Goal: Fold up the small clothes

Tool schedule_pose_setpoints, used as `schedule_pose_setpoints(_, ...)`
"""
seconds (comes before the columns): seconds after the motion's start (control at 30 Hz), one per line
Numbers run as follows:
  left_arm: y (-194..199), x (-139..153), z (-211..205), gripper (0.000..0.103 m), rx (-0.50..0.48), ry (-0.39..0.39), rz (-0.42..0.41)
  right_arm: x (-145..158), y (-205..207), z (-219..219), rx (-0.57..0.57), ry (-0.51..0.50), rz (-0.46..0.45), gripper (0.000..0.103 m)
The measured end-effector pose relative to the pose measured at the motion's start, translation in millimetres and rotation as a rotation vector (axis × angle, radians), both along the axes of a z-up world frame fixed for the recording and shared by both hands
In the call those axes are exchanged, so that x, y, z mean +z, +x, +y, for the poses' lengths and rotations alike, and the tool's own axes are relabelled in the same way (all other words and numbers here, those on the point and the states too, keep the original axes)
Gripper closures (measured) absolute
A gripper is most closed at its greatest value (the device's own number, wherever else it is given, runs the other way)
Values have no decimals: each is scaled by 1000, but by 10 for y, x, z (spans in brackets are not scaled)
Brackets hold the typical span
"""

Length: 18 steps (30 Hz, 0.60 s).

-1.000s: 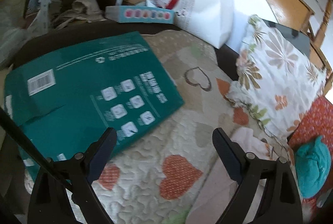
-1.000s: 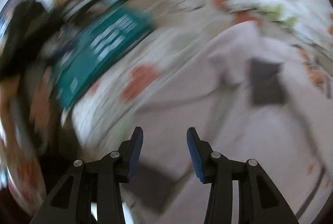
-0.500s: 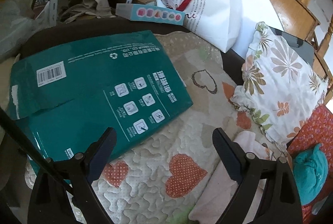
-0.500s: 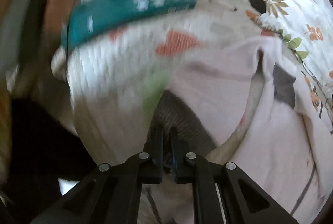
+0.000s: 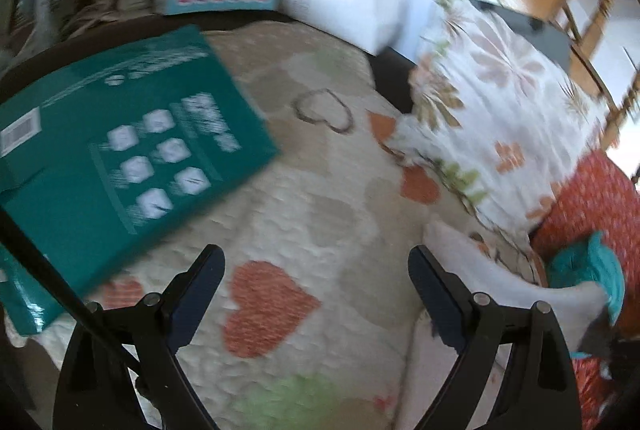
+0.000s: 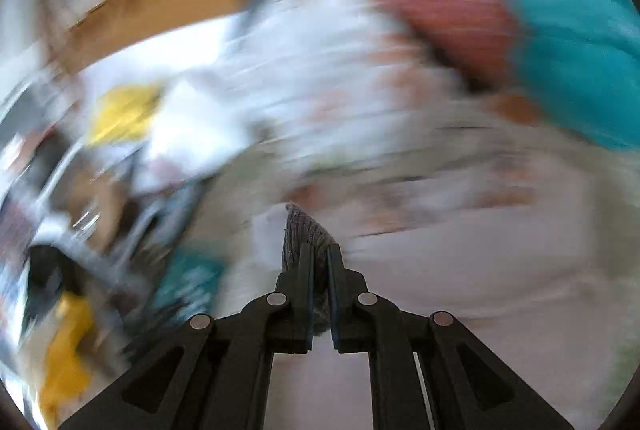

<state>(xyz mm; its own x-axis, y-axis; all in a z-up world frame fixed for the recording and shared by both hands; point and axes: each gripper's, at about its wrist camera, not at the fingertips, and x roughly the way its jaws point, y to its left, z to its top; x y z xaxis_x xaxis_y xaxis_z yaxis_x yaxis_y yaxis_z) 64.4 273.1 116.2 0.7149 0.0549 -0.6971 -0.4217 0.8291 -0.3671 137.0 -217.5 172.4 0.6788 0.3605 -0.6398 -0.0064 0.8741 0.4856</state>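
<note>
The left gripper (image 5: 316, 266) is a matte black frame whose two fingers (image 5: 200, 282) carry dark blue pads on their inner faces. Each finger joins angled black link arms with triangular cut-outs, pinned by round silver screws (image 5: 478, 297). A thin black rod or cable (image 5: 48, 270) slants past the outer side of this gripper's left-hand finger. The right gripper (image 6: 319, 258) is built the same way: black fingers, dark blue pad edges, four silver screw heads (image 6: 277, 298) on the links behind the fingertips, triangular openings lower in the arms.
</note>
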Motion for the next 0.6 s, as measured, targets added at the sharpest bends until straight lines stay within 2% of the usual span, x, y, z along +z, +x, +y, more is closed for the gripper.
schedule_pose_setpoints(0.07,87,-3,-135,11,-33,11,7,-280,115,-415,-185,-300,118,91)
schedule_pose_setpoints(0.1,131,-11,-215,11,-50,17,13,-377,121,-539,-236,-393,161,91)
schedule_pose_setpoints(0.13,177,-21,-303,11,-69,21,20,-445,95,-651,-253,-423,176,91)
schedule_pose_setpoints(0.2,249,-44,-442,11,-102,25,31,-492,17,-745,-240,-383,154,79)
schedule_pose_setpoints(0.23,275,-55,-492,11,-114,29,37,-504,4,-713,-226,-375,141,68)
schedule_pose_setpoints(0.3,327,-78,-599,11,-140,39,53,-509,-76,-566,-155,-386,121,68)
schedule_pose_setpoints(0.4,392,-105,-734,11,-170,47,67,-548,22,-32,9,-409,90,68)
schedule_pose_setpoints(0.5,429,-111,-768,11,-176,71,66,-630,91,642,203,-419,63,68)
schedule_pose_setpoints(0.6,474,-134,-753,11,-170,67,77,-741,256,1338,361,-507,28,65)
